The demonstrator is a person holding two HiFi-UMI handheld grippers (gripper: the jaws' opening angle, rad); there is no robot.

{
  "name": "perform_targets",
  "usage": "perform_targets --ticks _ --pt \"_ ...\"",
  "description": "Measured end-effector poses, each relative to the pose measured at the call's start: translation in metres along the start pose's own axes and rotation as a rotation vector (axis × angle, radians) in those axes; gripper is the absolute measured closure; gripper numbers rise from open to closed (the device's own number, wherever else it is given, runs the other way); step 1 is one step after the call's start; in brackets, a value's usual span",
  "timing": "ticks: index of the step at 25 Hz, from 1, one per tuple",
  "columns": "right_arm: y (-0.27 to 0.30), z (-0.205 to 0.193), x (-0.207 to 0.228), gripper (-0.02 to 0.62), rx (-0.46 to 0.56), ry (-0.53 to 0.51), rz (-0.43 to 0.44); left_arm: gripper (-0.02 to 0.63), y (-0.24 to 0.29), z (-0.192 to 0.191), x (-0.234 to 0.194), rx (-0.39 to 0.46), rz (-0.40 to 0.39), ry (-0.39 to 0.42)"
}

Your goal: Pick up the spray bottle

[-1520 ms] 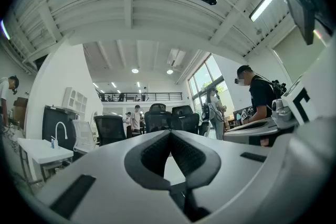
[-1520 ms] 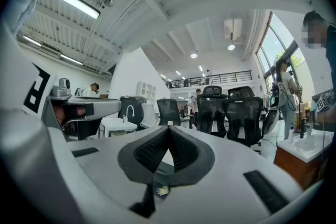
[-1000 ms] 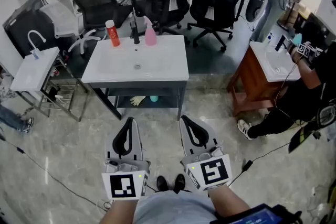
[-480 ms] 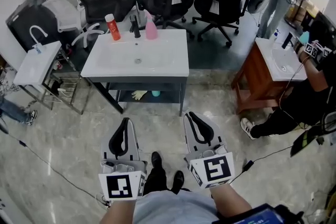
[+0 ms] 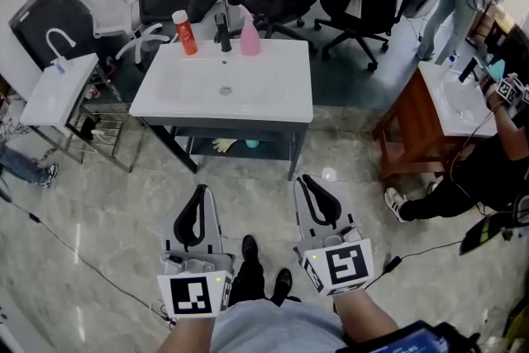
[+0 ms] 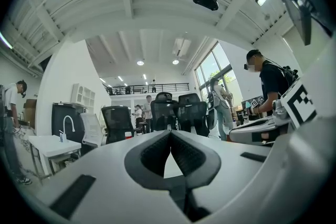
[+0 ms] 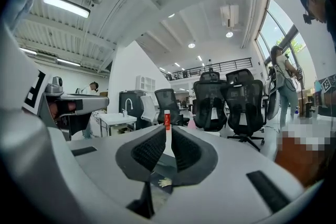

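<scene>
1. The pink spray bottle (image 5: 250,40) stands upright at the far edge of the white basin table (image 5: 277,99), just right of the black faucet (image 5: 223,31); a red bottle (image 5: 185,33) stands on the faucet's other side, near the table's far left corner.
2. In the head view the left gripper (image 5: 198,193) and the right gripper (image 5: 304,182) are held side by side over the marble floor (image 5: 99,211), on the near side of the table and well apart from the spray bottle; both point toward the table.
3. The left gripper's jaws meet at their tips, with nothing between them.
4. The right gripper's jaws stand a narrow slit apart, with nothing between the pads; in its own view the red bottle shows far off through the slit, and the spray bottle shows just right of the jaw tips, equally distant.
</scene>
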State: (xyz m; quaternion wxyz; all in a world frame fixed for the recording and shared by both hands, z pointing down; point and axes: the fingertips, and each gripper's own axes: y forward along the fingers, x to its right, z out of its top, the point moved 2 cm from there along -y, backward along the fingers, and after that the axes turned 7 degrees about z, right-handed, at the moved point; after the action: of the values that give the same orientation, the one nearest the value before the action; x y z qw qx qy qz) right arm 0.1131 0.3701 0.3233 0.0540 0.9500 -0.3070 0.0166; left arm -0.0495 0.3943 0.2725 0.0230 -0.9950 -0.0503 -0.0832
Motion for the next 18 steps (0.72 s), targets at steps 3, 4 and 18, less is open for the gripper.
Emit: perform_targets --ticks 3,4,18 --pt "0.03 -0.002 0.004 0.549 -0.016 0.004 -0.003 0.591 0.024 -0.01 -0.017 -0.013 -0.002 -0.01" --pt "0.041 -0.003 0.006 0.549 -0.02 0.002 -0.005 0.591 0.033 -0.013 -0.024 -0.014 -0.003 -0.012" --pt "0.165 0.052 0.02 0.558 0.042 -0.058 -0.069 0.591 0.145 0.002 -0.105 0.083 -0.041 -0.046"
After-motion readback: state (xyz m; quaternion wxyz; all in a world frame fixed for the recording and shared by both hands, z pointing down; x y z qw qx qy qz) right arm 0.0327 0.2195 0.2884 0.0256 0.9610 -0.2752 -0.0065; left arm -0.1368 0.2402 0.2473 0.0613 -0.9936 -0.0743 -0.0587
